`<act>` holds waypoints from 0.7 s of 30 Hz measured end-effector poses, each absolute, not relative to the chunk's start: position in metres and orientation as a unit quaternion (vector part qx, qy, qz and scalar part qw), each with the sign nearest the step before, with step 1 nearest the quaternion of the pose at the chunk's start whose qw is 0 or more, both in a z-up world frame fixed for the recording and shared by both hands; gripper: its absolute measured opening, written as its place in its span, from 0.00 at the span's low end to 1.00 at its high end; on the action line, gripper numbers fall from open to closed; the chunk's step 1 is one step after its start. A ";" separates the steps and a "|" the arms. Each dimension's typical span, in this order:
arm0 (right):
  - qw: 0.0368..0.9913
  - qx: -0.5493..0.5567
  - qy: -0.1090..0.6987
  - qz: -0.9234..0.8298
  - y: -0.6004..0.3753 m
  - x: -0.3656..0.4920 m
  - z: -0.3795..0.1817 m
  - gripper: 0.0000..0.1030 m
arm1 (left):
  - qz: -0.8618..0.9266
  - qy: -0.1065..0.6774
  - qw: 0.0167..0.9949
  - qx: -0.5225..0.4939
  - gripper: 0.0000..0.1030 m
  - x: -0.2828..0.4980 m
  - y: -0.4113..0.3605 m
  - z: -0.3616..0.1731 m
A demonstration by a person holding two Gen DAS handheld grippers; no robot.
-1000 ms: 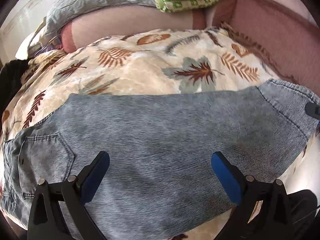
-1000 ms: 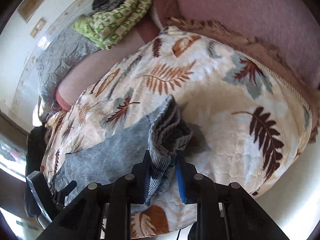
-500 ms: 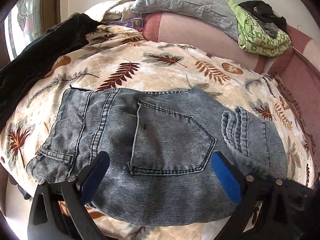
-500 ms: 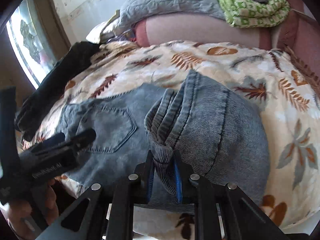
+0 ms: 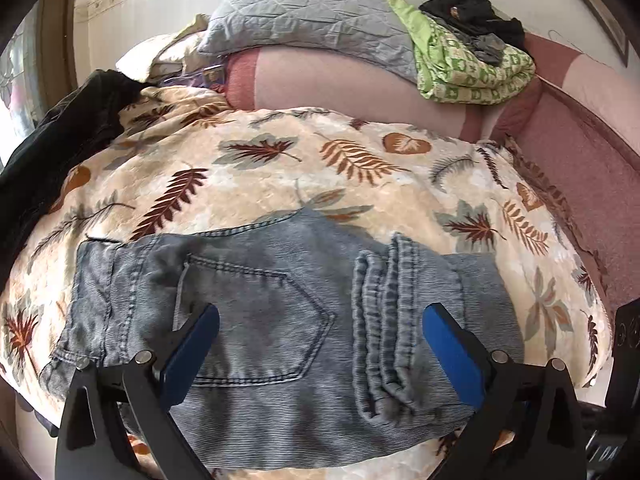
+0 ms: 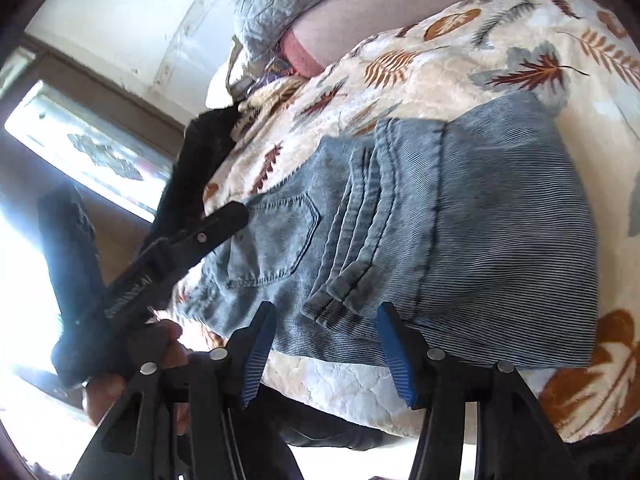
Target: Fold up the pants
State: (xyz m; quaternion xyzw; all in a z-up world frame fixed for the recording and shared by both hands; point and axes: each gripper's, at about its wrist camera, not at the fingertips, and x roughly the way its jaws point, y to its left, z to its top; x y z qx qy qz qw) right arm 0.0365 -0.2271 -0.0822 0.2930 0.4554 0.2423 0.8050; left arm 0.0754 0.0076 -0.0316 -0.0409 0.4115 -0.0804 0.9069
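Folded pants [image 5: 280,332] are seen lying on a leaf-patterned bedspread [image 5: 320,176].
Left tongs [image 5: 320,344] and right tongs [image 6: 326,344] are held wide open, empty, just above the near edge.

The pants [image 5: 280,320] are grey-blue denim with a fine ribbed weave, lying folded on the bed, close to its near edge. The seat faces up, showing a stitched back pocket [image 5: 256,324] with a pointed bottom. The waistband end lies to the left, its edge slightly rumpled. The legs are doubled back over the seat from the right, so the stacked hems [image 5: 384,320] (several layered, stitched edges) rest just right of the pocket. In the right wrist view the folded-over part [image 6: 500,232] lies smooth, and the hems [image 6: 352,240] overlap unevenly, their near corners sticking out.
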 end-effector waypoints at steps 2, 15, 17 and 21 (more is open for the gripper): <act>0.801 0.345 0.433 0.229 -0.265 0.040 -0.075 0.58 | -0.097 0.415 0.904 -0.027 0.99 0.079 -0.014 -0.035; 0.760 0.416 0.467 0.178 -0.350 0.159 -0.109 0.58 | -0.077 0.510 0.855 0.056 0.99 0.081 -0.057 -0.115; 0.760 0.409 0.472 0.182 -0.345 0.165 -0.112 0.58 | -0.075 0.509 0.855 0.058 0.99 0.080 -0.058 -0.115; 0.762 0.371 0.504 0.163 -0.340 0.174 -0.123 0.59 | -0.076 0.494 0.864 0.066 0.99 0.076 -0.063 -0.098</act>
